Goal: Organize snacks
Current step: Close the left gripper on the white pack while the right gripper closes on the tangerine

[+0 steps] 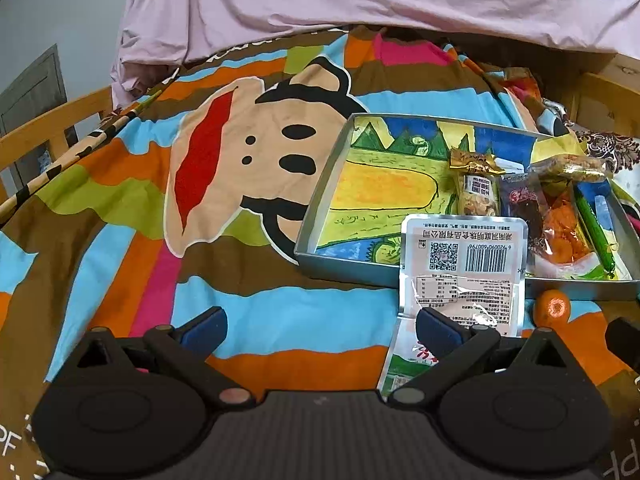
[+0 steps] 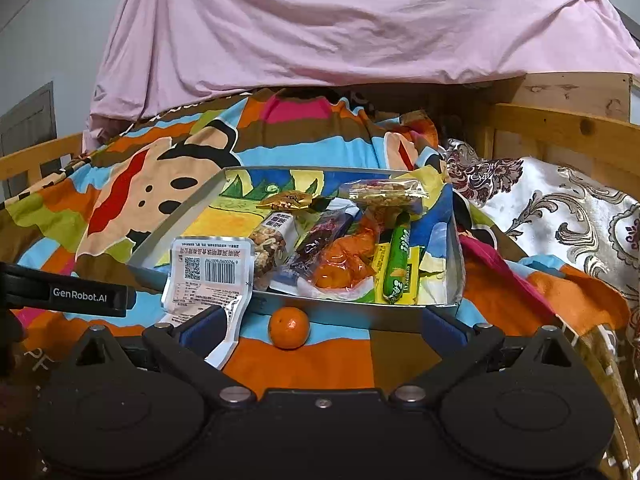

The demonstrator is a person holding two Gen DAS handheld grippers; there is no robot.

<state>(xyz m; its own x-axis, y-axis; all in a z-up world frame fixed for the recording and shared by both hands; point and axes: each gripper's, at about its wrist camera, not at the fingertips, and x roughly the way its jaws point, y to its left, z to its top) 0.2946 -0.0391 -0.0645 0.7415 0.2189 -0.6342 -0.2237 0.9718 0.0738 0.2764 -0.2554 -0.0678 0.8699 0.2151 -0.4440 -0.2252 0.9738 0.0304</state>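
A shallow metal tray [image 1: 320, 208] [image 2: 176, 220] with a painted bottom lies on the cartoon bedspread. It holds several snacks: a nut bar [image 1: 478, 196] [image 2: 272, 240], a dark red packet [image 2: 324, 236], an orange snack bag [image 1: 560, 232] [image 2: 344, 260], a green sausage stick [image 1: 596, 228] [image 2: 398, 260] and a clear granola bag [image 2: 384, 194]. A silver packet [image 1: 460, 264] [image 2: 208, 276] leans over the tray's front rim. A mandarin [image 1: 552, 308] [image 2: 289, 327] lies on the bedspread in front of the tray. My left gripper [image 1: 320, 330] is open, its right finger by the silver packet. My right gripper [image 2: 324, 330] is open, the mandarin between its fingers.
A pink sheet [image 2: 340, 28] hangs behind. Wooden bed rails [image 1: 52, 128] [image 2: 560, 136] run at left and right. A patterned silver cloth [image 2: 560, 216] lies to the right. A spotted stick [image 1: 72, 156] lies at the left. The left gripper's body [image 2: 68, 292] shows in the right view.
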